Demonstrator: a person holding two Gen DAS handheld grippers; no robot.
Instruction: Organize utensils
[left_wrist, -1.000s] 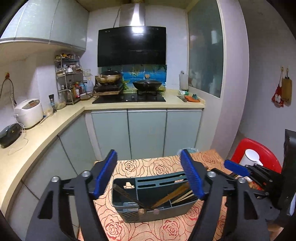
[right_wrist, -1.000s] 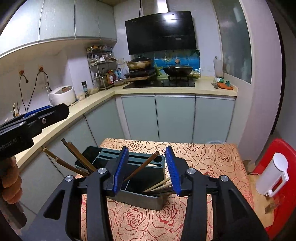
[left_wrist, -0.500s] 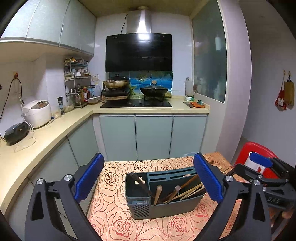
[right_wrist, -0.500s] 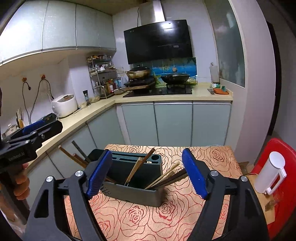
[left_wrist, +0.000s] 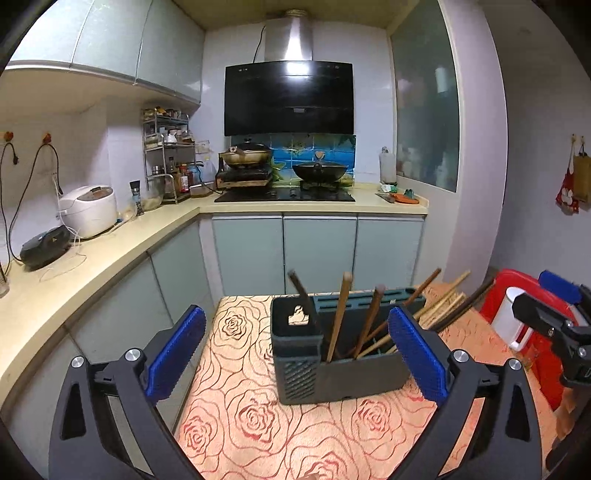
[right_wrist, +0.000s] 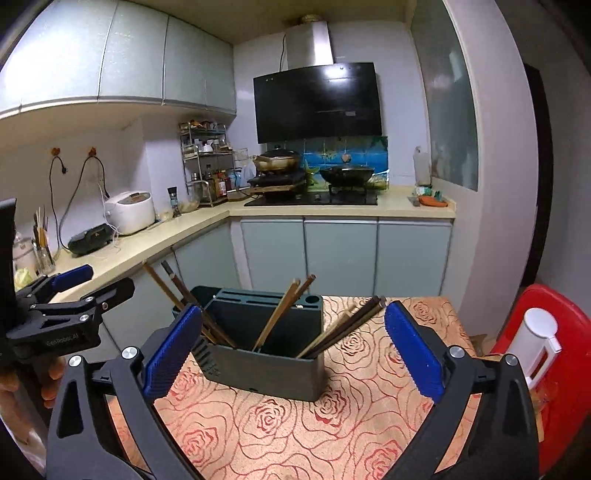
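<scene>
Both the left tongs (left_wrist: 293, 354) and right tongs (right_wrist: 291, 354) gape wide, empty. The holder (left_wrist: 332, 373) stands mid-desk (left_wrist: 258, 424), chopsticks (right_wrist: 284, 314) leaning inside it toward 1 and 11 o'clock. The sorting looks nearly finished; next, probably straightening the splayed sticks.

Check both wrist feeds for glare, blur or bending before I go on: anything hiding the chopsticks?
Left wrist view: ceiling-light glare sits on the range hood; fisheye curves the countertop; chopsticks in the utensil holder look sharp. Right wrist view: same hood glare, bowed walls, dim warm light; chopsticks readable between the open right gripper.
</scene>
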